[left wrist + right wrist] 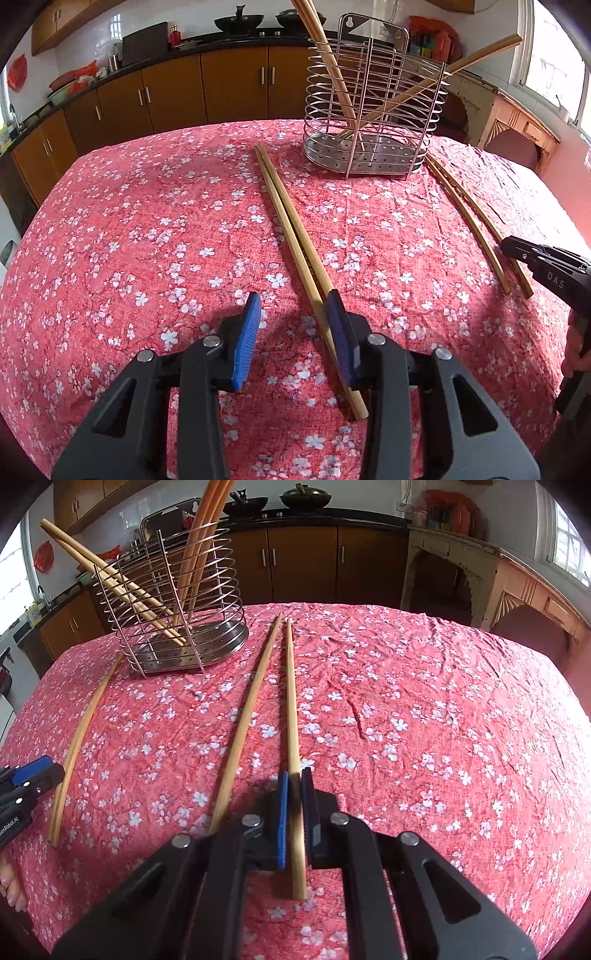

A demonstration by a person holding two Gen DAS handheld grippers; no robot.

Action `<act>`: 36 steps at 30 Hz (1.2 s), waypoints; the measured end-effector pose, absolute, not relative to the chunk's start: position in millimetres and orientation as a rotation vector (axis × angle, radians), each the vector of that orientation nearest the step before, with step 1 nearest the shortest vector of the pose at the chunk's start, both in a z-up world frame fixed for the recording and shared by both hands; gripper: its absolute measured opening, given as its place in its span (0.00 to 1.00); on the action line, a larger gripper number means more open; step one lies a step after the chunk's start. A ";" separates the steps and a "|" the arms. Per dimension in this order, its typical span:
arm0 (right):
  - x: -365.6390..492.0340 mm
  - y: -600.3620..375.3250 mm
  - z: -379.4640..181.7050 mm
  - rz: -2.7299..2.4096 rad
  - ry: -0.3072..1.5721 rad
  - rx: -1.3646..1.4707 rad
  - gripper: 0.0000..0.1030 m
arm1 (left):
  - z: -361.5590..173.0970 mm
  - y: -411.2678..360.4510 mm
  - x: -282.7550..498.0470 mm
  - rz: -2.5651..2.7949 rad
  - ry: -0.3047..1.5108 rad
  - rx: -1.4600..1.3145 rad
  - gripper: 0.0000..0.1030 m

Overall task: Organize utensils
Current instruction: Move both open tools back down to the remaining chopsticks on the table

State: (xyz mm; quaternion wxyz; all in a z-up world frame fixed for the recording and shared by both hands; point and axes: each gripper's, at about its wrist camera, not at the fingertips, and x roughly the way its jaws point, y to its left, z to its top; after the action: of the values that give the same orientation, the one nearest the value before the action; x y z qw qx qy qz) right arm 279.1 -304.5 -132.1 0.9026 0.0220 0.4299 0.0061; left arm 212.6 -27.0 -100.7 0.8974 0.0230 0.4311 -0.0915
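Chopsticks dominate a kitchen table draped in a red floral tablecloth (129, 229), where a person works two handheld claws to tidy utensils into a wire utensil holder (373, 122) standing at the far side. The right gripper (294, 805) has its blue pads pressed together on the near end of one chopstick (291, 716), which still lies along the cloth pointing toward the holder; gripping it by the thick end looks like the start of a lift that would let the narrow tip drop into the basket. Its partner chopstick (247, 716) lies just beside it, untouched. The left gripper (293, 332) is spread, its jaws straddling the near end of a second pair of chopsticks (288, 229), with the right-hand pad beside the sticks and the other well clear, so nothing is pinched yet. Four chopsticks (332, 70) already lean inside the holder, crossing one another and resting on its perforated tray. The right wrist view alone shows the clamp on the single stick; the left wrist view sees that claw only as a black tip at its edge. Only the left view shows its own open jaws, glimpsed from the other camera as a sliver of blue. Brown cabinets (207, 85) line the wall behind.
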 end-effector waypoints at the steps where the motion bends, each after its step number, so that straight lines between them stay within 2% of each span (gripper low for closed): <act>1: 279.3 -303.6 -132.2 0.013 0.888 0.038 0.08 | -101.6 -27.8 213.9 -0.184 0.898 0.053 0.25; 4: 282.5 -308.7 -131.6 -0.015 0.891 0.051 0.08 | -101.8 -21.6 222.7 -0.134 0.898 0.069 0.07; 12: 290.3 -366.6 -131.4 -0.165 0.873 0.198 0.08 | -100.6 38.3 256.0 -0.030 0.897 0.006 0.07; 14: 286.4 -369.1 -130.9 -0.145 0.877 0.207 0.10 | -100.1 44.0 255.1 -0.038 0.900 0.000 0.07; 15: 282.9 -369.3 -130.2 -0.142 0.877 0.210 0.19 | -99.6 47.6 251.8 -0.051 0.901 -0.011 0.09; 17: 273.3 -368.4 -129.7 -0.136 0.873 0.203 0.33 | -100.3 52.8 243.7 -0.070 0.894 -0.005 0.21; 18: 268.9 -367.9 -130.6 -0.140 0.876 0.192 0.34 | -100.9 55.2 239.5 -0.071 0.895 -0.002 0.36; 19: 264.7 -366.5 -131.3 -0.137 0.875 0.176 0.34 | -100.6 57.7 235.1 -0.081 0.894 -0.005 0.42; 26: 251.5 -353.2 -130.2 -0.161 0.884 0.102 0.35 | -100.7 53.9 227.4 -0.091 0.903 0.023 0.45; 31: 252.6 -354.4 -131.1 -0.158 0.883 0.107 0.36 | -104.0 41.6 230.1 -0.095 0.913 0.074 0.58; 36: 254.0 -354.3 -132.0 -0.159 0.885 0.101 0.36 | -104.6 43.5 231.7 -0.100 0.913 0.064 0.59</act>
State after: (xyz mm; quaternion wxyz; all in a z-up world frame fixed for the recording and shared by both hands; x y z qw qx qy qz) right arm 254.0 -354.3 -132.0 0.8994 0.0490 0.4274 -0.0770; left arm 231.7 43.5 -104.6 0.8959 0.0307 0.4406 -0.0484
